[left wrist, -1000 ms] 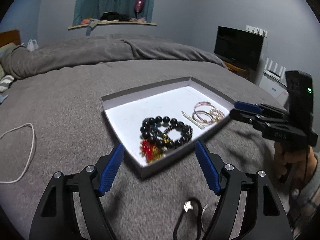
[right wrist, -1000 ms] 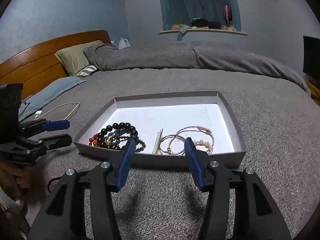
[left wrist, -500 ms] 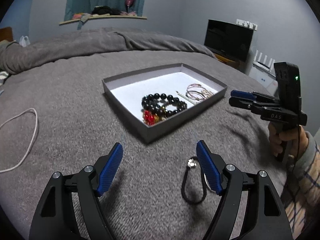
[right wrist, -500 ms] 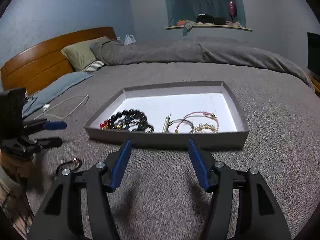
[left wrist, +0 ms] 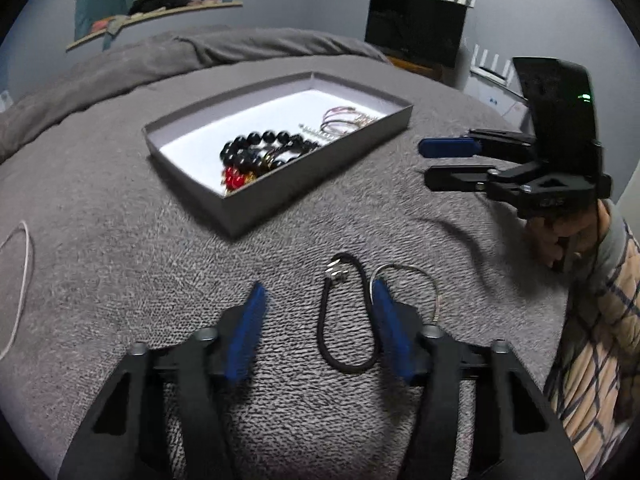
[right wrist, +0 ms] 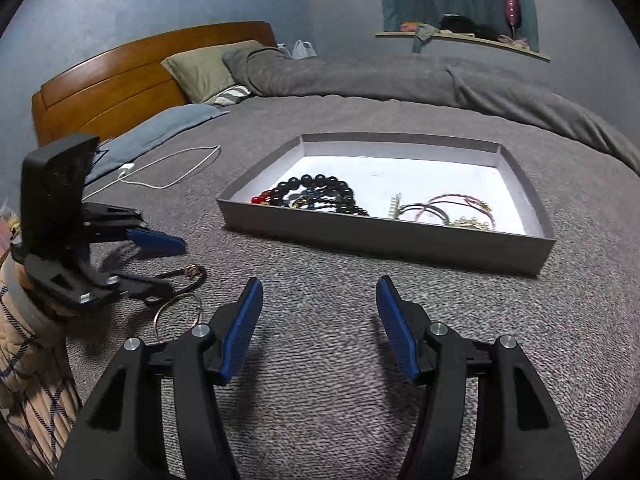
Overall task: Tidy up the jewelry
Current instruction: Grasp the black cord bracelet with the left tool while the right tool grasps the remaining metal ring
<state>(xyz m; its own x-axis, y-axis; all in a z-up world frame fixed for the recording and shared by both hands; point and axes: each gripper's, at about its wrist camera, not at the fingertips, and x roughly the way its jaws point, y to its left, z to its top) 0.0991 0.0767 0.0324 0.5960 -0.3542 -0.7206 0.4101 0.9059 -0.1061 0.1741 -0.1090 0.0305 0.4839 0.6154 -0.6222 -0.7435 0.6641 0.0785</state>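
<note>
Grey blanket covers the bed (left wrist: 120, 248), and on it, near my left claw (left wrist: 318, 314), lie the two pieces not yet put away: a black cord bracelet (left wrist: 347, 312) with a small metal clasp, and just beside it a thin wire bangle (left wrist: 408, 284). Both sit well short of the tray (left wrist: 320, 178), which rests further up the bed and already holds dark bead bracelets (left wrist: 260, 150) and some thin bangles (left wrist: 344, 120).

My left claw is wide open and holds nothing; its right fingertip (left wrist: 382, 300) overlaps the bangle's near side, and the cord loop lies in the gap between the fingers. My right claw (right wrist: 318, 312) is also wide open and empty, hovering over bare blanket in front of the tray's near wall.

I judge the cord to be light, soft and floppy. It will sag and may snag on the blanket's pile, so pinching across one strand near the clasp, where it is stiffest, looks best. The bangle seems light, stiff and slick; a pinch across the wire should do, though it could pivot or slip.
</note>
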